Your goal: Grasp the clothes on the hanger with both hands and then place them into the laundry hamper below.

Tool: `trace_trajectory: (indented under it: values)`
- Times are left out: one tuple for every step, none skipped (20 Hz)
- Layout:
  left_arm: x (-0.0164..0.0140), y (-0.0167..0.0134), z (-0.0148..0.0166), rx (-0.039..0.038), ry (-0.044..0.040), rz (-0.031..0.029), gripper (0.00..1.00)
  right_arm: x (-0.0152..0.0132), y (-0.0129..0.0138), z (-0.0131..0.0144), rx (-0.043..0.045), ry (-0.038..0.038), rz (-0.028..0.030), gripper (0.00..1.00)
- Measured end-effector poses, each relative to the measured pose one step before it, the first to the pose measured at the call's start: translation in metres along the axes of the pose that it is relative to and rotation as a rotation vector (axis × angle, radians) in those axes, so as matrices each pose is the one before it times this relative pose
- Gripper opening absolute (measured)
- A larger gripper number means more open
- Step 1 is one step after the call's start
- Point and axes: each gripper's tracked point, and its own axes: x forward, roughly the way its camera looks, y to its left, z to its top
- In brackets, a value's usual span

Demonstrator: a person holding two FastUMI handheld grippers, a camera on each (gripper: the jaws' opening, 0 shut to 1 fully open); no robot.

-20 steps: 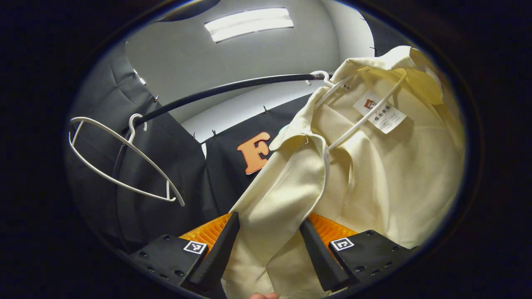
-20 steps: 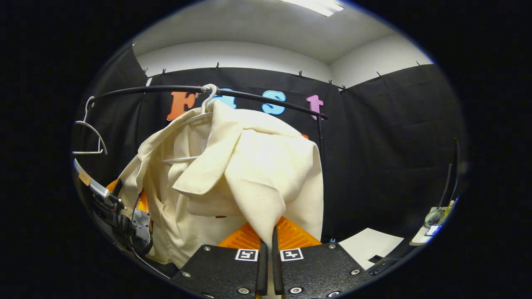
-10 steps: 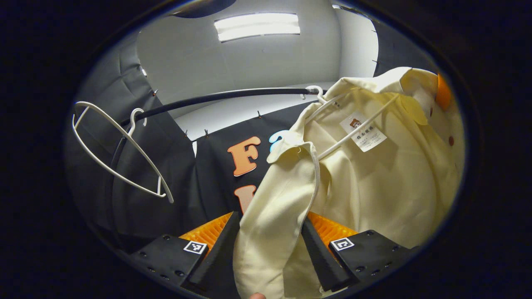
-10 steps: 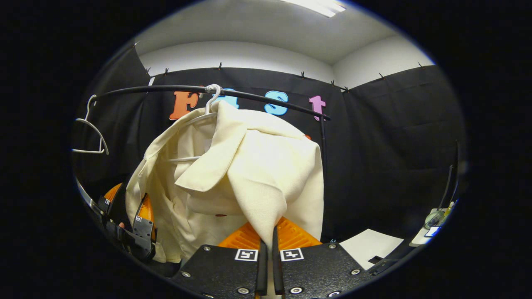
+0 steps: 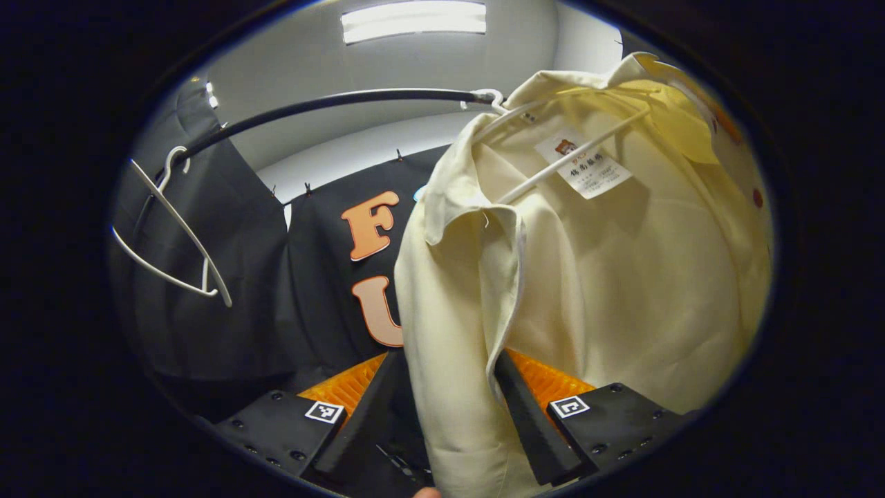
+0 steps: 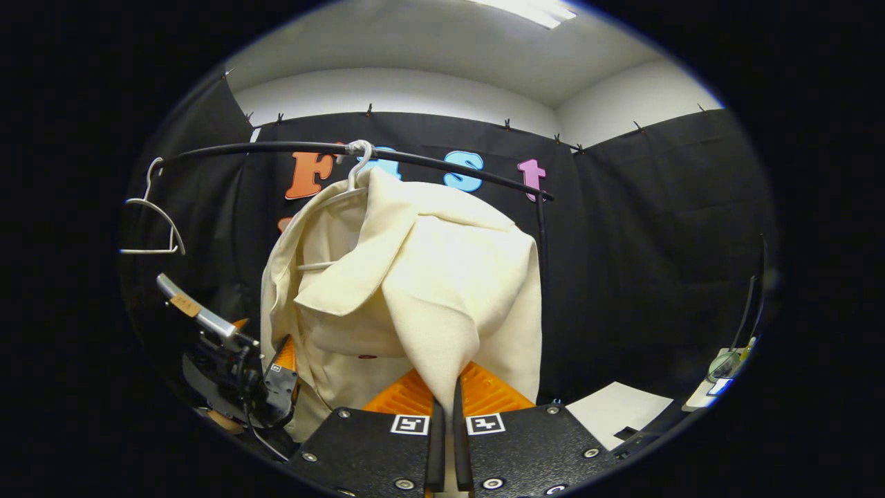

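Right claw (image 6: pixel 447 422) pinching shirt (image 6: pixel 442 277), label (image 5: pixel 584 164) inside

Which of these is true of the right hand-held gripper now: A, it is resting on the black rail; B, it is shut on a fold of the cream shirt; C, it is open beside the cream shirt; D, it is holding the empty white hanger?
B: in the right gripper view the right hand-held gripper pinches a hanging fold of the cream shirt between closed fingers.

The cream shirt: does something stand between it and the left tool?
Nothing visible does. The cream shirt's front edge already hangs between the open fingers of the left tool. The right tool is shut on another fold. The shirt still hangs on its white hanger.
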Motion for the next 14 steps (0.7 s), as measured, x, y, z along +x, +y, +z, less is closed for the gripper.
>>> trace_trajectory:
  values:
    - [0.00697,-0.00289,-0.00512,0.0051,0.01963,-0.00363,0.93,-0.0005,0.00012,-0.00002,0.00097,-0.00158,0.00034,0.05]
    - [0.00432,-0.00001,-0.00058,0.01387,0.00576,0.00258,0.93,-0.00006,-0.00041,0.00144,0.00018,-0.00355,-0.00073,0.05]
    - [0.00467,0.00393,-0.00007,0.01694,0.00435,0.0136,0.93,-0.00003,-0.00159,0.00117,-0.00132,-0.00298,-0.00313,0.05]
    - [0.00397,0.00547,-0.0017,0.00901,0.00769,0.01138,0.93,-0.00013,-0.00154,0.00053,-0.00145,-0.00144,-0.00322,0.05]
    - [0.00375,0.00211,-0.00506,0.00071,0.02116,-0.01043,0.86,-0.00059,-0.0015,0.00102,0.00117,-0.00448,-0.00042,0.05]
    - [0.00153,0.00255,-0.00395,-0.00229,0.01828,-0.01101,0.7,-0.00048,-0.00127,0.00281,0.00215,-0.00705,0.00098,0.05]
    - [0.00049,0.00344,-0.00178,0.00378,0.00899,-0.00928,0.4,-0.00103,-0.00187,0.00258,-0.00014,-0.00659,-0.00102,0.05]
    - [-0.00273,0.00772,0.00128,0.00047,0.00928,-0.00758,0.17,-0.00169,-0.00296,0.00328,-0.00272,-0.00729,-0.00493,0.05]
    - [-0.00267,0.00737,0.00107,-0.00453,0.00397,-0.00646,0.15,-0.00407,-0.00394,0.00249,-0.00278,-0.00811,-0.00805,0.05]
    - [-0.00407,0.00893,0.00146,-0.00705,0.00077,0.00715,0.15,-0.00193,-0.00481,0.00413,-0.00258,-0.01076,-0.00764,0.05]
    - [-0.0026,0.0127,0.00198,0.00388,-0.00081,0.01507,0.1,-0.00105,-0.00522,0.00633,-0.00397,-0.01424,-0.00962,0.05]
    - [-0.00208,0.01704,0.0023,0.00508,-0.0007,0.02469,0.1,-0.00276,-0.0116,0.01279,-0.00333,-0.01954,-0.01405,0.05]
    - [0.00097,0.01369,0.00335,-0.00186,-0.00449,0.02003,0.1,0.00008,-0.00825,0.00999,-0.00326,-0.02326,-0.01688,0.05]
    - [0.00057,0.0122,0.00426,0.0042,-0.00714,0.02159,0.1,-0.00084,-0.00999,0.0111,-0.00276,-0.02344,-0.02232,0.05]
